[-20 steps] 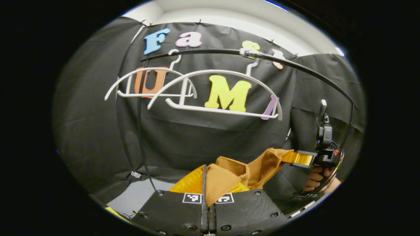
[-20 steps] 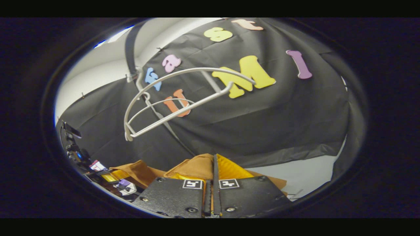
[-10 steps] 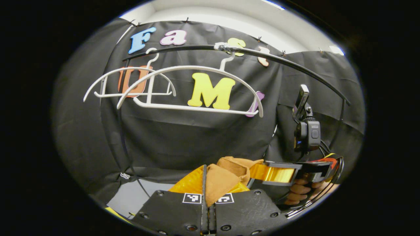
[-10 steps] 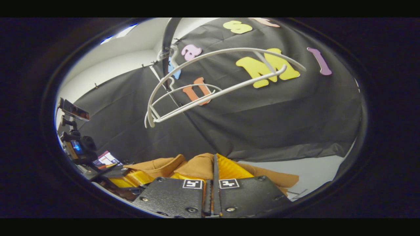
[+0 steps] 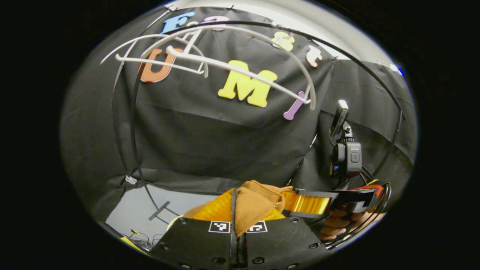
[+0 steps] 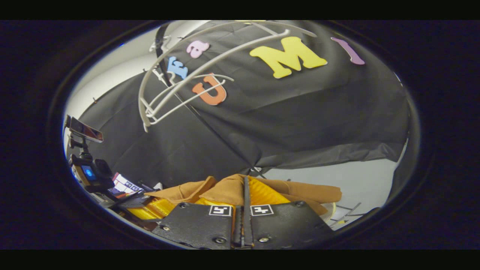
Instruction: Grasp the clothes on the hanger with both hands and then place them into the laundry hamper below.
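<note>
1. Garment [image 5: 252, 200]: a tan cloth, off its hanger, bunched between my 2 grippers and well below the rail. In the right gripper view it [image 6: 228, 189] spreads out to both sides of the fingers.

2. Left gripper [image 5: 235, 210]: yellow fingers together, clamped on a fold of the cloth that stands up between them.

3. Right gripper [image 6: 244, 195]: fingers likewise pressed together on the cloth. In the left gripper view its yellow fingers [image 5: 307, 202] lie just beside the bunch, a hand [image 5: 337, 221] on the grip below.

4. Hangers [image 5: 225, 63]: 2 white ones, bare, on the black rail [image 5: 360, 69], high above both grippers.

5. Hamper: I cannot pick it out for certain; a pale curved edge shows beside the cloth at the lower right of the right gripper view, possibly its rim.

6. Step in hand, as I judge it: carrying the garment down to the hamper. To do it well I keep both clamps firm, lower the 2 grippers level with each other so the cloth does not pull from either, and tip the views downward to find the rim before letting go. I release both sides together, only once the loose cloth hangs inside.

7. Risk: letting go blind, with an edge draped outside the hamper.
</note>
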A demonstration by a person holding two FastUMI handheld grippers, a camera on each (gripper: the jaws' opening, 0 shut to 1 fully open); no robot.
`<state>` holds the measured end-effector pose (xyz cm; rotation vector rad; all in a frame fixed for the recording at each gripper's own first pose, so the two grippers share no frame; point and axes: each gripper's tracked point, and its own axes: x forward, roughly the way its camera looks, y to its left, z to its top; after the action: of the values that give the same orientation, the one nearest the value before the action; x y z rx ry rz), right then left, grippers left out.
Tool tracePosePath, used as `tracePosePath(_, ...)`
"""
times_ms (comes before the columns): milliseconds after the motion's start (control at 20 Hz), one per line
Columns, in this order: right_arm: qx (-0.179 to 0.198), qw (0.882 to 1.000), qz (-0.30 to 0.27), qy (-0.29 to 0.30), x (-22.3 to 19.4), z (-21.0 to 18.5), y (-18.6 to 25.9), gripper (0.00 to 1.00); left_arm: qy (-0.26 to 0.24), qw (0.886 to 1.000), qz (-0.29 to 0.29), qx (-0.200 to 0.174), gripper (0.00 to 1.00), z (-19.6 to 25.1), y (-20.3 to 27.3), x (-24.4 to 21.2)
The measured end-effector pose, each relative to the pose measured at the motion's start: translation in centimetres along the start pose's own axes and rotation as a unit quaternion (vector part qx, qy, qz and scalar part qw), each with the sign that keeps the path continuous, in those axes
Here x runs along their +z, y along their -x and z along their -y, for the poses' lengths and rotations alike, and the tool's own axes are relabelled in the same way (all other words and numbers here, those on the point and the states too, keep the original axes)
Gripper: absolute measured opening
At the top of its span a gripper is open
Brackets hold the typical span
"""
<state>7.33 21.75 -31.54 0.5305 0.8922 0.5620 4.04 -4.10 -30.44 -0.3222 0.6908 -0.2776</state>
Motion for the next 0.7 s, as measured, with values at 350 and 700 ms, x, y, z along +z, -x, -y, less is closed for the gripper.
tracePosePath(350, -0.064, 0.995, -0.06, -0.045, -5.3, 5.5, -4.1, 0.05, 0.014, 0.996, -0.083, 0.009, 0.06, -3.6, -3.2, -6.7)
tracePosePath(700, -0.131, 0.98, -0.128, -0.079, -14.3, 9.9, -5.6, 0.06, 0.02, 0.985, -0.172, 0.026, 0.06, -6.7, -4.8, -13.9)
